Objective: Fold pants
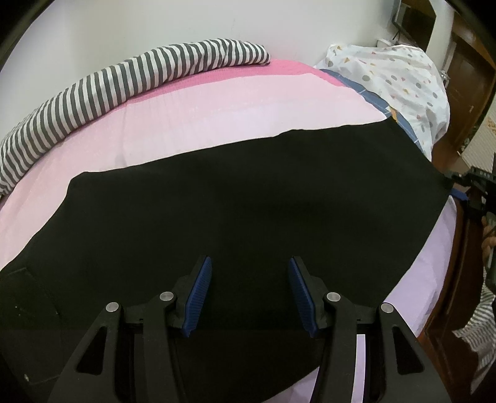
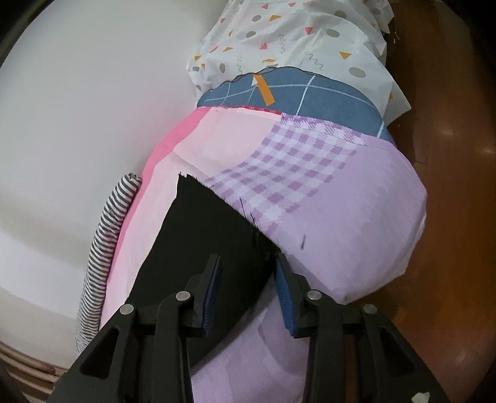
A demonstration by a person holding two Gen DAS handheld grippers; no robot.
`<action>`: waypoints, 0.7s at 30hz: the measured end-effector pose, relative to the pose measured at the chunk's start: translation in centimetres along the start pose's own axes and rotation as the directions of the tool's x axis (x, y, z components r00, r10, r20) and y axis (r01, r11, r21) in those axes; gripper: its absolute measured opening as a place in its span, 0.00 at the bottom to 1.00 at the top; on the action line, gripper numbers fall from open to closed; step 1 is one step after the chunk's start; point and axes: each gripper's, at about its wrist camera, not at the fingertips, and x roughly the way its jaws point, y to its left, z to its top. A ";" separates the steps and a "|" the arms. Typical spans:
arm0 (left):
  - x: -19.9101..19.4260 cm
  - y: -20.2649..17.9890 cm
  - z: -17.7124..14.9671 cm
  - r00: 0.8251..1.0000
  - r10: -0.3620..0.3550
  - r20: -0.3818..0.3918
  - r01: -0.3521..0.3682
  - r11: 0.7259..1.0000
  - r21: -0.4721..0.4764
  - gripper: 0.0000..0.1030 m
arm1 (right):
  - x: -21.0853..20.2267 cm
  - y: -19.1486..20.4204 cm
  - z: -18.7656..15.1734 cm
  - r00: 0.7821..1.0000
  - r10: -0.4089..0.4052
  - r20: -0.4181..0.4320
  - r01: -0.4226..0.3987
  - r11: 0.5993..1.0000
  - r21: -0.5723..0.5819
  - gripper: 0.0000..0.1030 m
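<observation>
Left hand-held gripper (image 1: 250,294) and right hand-held gripper (image 2: 248,285) spread over black pants (image 1: 232,210), pink bedsheet (image 1: 186,117), white wall (image 1: 155,24)

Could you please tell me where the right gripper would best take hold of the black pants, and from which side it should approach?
Probably the frayed hem edge of the black pants, which lies flat on the bedsheet. The right gripper hangs just above it with its fingers apart, so coming down from above and straddling that thin edge should let them pinch it.
</observation>
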 end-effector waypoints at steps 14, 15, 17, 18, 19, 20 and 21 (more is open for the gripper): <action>-0.1 1.0 0.0 0.999 -0.043 0.006 0.043 0.998 -0.042 0.54 | -1.7 7.5 -0.7 0.994 0.104 -0.019 -0.106 0.982 -0.157 0.08; -0.5 1.6 0.0 0.998 -0.056 0.011 0.057 0.996 -0.067 0.54 | -1.6 9.1 -1.1 0.992 0.118 -0.034 -0.122 0.975 -0.185 0.08; -1.3 2.7 -0.2 0.997 -0.074 0.030 0.077 0.992 -0.100 0.54 | -1.3 11.4 -2.1 0.988 0.142 -0.059 -0.151 0.963 -0.225 0.08; -2.1 3.5 -0.3 0.996 -0.082 0.046 0.087 0.989 -0.120 0.54 | -1.1 12.9 -2.7 0.985 0.154 -0.079 -0.169 0.953 -0.251 0.08; -2.7 4.3 -0.4 0.995 -0.085 0.058 0.092 0.987 -0.133 0.54 | -0.6 14.8 -3.7 0.980 0.167 -0.107 -0.191 0.940 -0.282 0.08; -3.4 5.0 -0.5 0.994 -0.088 0.072 0.098 0.984 -0.147 0.54 | -0.2 16.0 -4.4 0.976 0.178 -0.126 -0.208 0.932 -0.295 0.08; -4.0 5.8 -0.7 0.992 -0.093 0.082 0.106 0.981 -0.161 0.54 | 0.2 17.1 -5.2 0.970 0.190 -0.150 -0.228 0.923 -0.309 0.08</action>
